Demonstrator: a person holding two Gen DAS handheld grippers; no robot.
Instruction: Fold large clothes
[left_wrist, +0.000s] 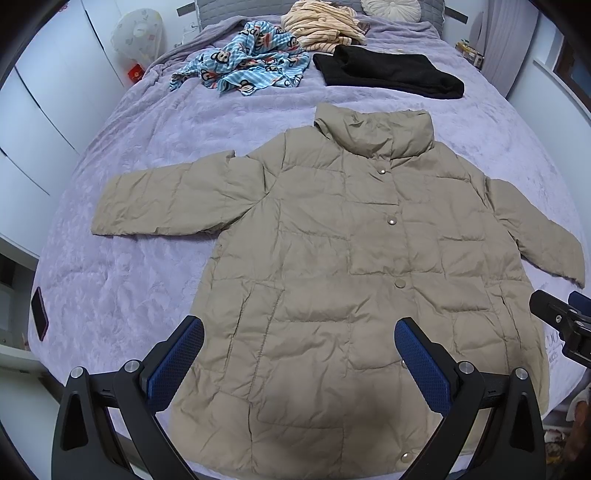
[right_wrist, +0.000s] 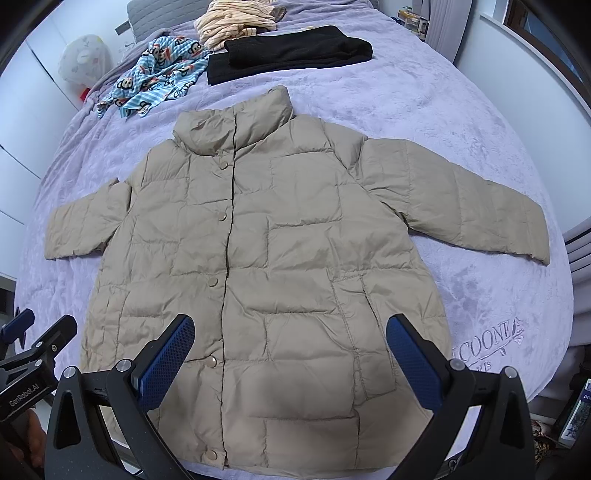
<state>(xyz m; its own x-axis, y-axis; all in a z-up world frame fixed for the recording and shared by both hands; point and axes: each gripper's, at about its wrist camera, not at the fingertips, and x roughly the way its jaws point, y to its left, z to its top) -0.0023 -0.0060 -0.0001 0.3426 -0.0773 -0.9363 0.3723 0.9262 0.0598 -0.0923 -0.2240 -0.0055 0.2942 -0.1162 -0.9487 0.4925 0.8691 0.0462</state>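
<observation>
Beige jacket (left_wrist: 332, 258) lies flat, collar-to-hem axis running away from both tools. Left gripper (left_wrist: 299, 362) and right gripper (right_wrist: 290, 358) hover wide open, empty, over its near hem.

Bed (left_wrist: 129, 229) covered by a lilac plush blanket (right_wrist: 424, 99), embroidered lettering near its right foot corner.

Lying directly on the blanket:
- beige quilted jacket (left_wrist: 332, 258), front up, snapped shut, both sleeves spread outward, collar toward the headboard;
- folded black garment (left_wrist: 388, 75), just beyond the collar;
- crumpled blue monkey-print cloth (left_wrist: 243, 66), left of the black garment;
- heap of cream striped fabric (left_wrist: 321, 22), behind both;
- round pale cushion (left_wrist: 391, 9) at the head end;
- dark phone (left_wrist: 38, 314) near the left edge, well apart from the jacket.
</observation>
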